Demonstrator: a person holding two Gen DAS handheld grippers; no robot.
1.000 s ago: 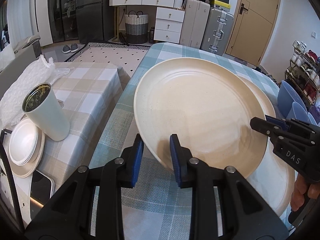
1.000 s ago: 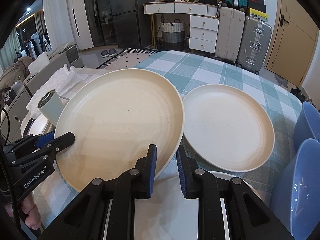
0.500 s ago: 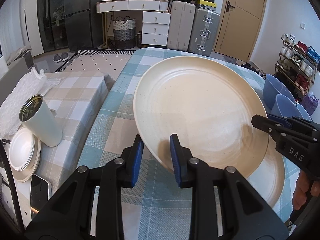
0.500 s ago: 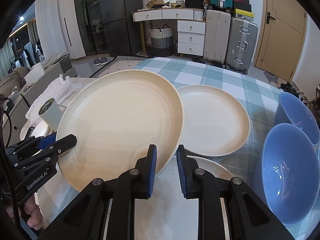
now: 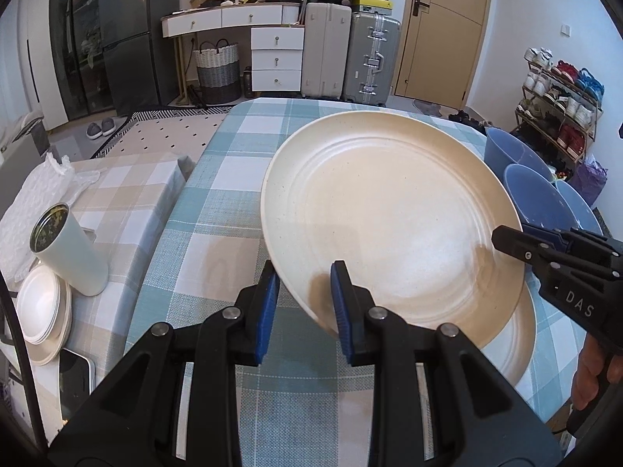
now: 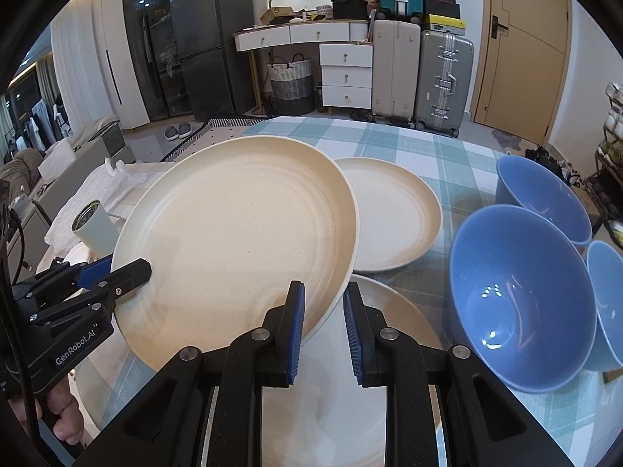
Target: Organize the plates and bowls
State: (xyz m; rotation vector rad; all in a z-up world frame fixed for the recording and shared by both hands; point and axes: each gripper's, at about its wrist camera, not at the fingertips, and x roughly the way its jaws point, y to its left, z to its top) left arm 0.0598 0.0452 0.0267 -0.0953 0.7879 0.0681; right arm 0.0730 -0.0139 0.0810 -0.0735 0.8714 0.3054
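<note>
the large plate is held tilted above the counter, over a second plate. the left gripper and right gripper each have jaws clamped on opposite rim edges. keep both grips level. three blue bowls crowd the plate's right; a smaller plate lies behind.
</note>
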